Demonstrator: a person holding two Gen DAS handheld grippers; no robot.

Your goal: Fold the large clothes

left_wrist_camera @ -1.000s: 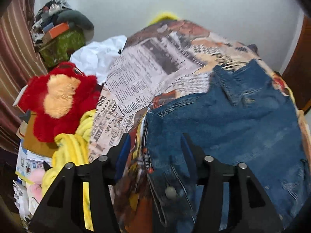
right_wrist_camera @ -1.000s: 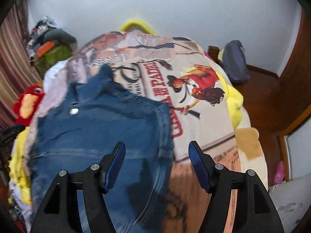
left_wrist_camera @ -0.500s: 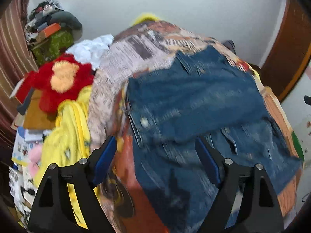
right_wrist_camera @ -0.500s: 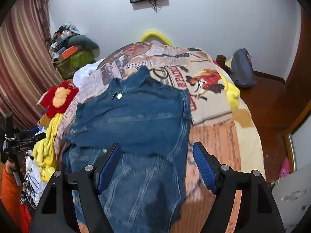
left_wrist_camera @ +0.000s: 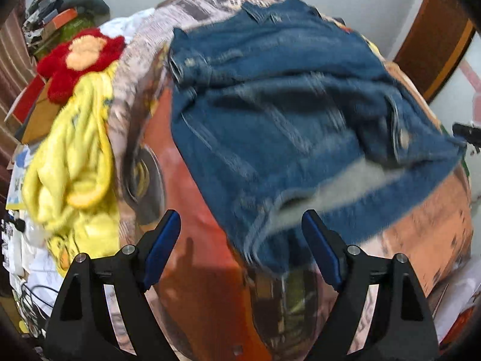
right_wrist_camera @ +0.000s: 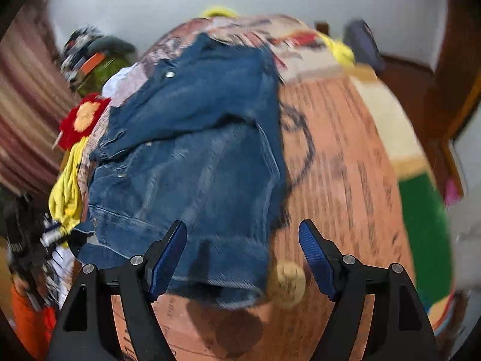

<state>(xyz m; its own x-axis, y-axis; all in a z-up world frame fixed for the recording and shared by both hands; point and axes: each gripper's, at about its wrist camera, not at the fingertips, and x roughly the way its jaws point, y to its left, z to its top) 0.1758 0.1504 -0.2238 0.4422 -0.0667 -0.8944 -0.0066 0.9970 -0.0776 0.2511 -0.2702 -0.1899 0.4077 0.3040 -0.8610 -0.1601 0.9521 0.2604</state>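
While the denim jacket point(right_wrist_camera: 192, 156) lies on the bed point(right_wrist_camera: 345, 180), I see my left gripper point(left_wrist_camera: 240, 246) and right gripper point(right_wrist_camera: 242, 255) both spread wide, holding nothing.

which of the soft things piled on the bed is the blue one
The denim jacket, spread flat across the printed bedspread. The red plush toy and yellow cloth lie bunched at its left edge.
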